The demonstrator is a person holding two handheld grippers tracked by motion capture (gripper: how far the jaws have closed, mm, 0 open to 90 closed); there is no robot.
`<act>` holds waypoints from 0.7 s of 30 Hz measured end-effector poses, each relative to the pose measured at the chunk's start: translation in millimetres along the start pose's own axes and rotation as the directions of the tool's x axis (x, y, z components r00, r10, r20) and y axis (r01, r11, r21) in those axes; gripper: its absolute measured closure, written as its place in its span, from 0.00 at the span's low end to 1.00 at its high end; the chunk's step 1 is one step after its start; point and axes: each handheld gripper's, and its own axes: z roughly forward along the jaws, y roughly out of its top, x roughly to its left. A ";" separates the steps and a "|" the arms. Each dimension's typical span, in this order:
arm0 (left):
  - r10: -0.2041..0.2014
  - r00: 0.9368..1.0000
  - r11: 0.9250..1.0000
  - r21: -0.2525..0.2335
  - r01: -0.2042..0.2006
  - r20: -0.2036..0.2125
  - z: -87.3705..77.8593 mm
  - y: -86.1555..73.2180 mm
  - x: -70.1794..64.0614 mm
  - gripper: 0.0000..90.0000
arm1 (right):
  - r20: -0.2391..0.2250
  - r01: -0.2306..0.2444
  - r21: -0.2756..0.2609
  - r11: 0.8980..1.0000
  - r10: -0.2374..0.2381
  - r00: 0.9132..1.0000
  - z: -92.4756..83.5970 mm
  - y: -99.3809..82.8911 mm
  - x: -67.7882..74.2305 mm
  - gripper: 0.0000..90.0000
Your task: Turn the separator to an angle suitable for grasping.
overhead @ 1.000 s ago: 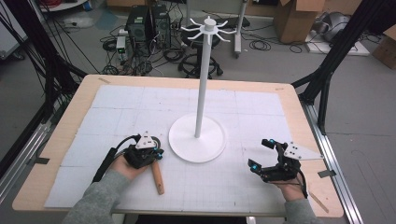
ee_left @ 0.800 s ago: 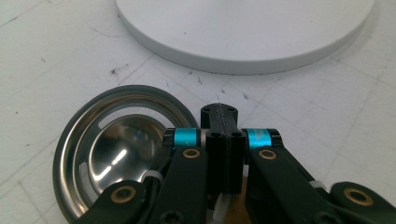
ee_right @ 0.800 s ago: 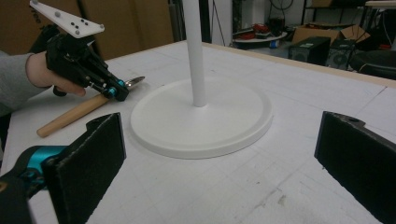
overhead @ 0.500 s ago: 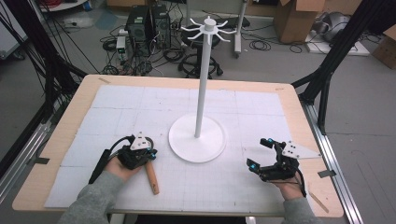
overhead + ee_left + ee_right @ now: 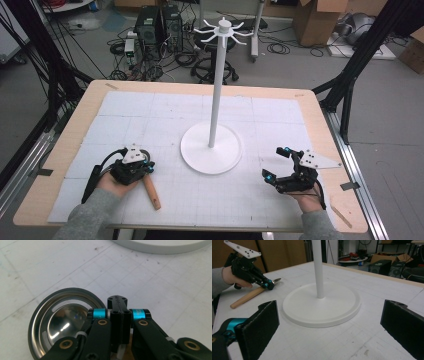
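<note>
One ladle [image 5: 150, 187] with a wooden handle lies on the desk [image 5: 75, 145], left of one white stand [image 5: 212, 150]. The left gripper [image 5: 142, 167] is clamped on the ladle near its steel bowl [image 5: 58, 322]. The right gripper [image 5: 275, 162] has its jaws wide apart, holding nothing.

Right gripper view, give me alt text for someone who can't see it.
Two open black tongs frame a white stand's round base and pole on a white gridded table. Beyond, at left, a hand's other tongs grip a wooden-handled metal utensil.
</note>
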 end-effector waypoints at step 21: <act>-0.054 0.998 0.998 -0.035 0.053 -0.023 -27.9 -22.1 4.1 1.00 | -0.010 -0.001 0.004 1.000 0.001 1.000 4.0 0.6 0.6 0.01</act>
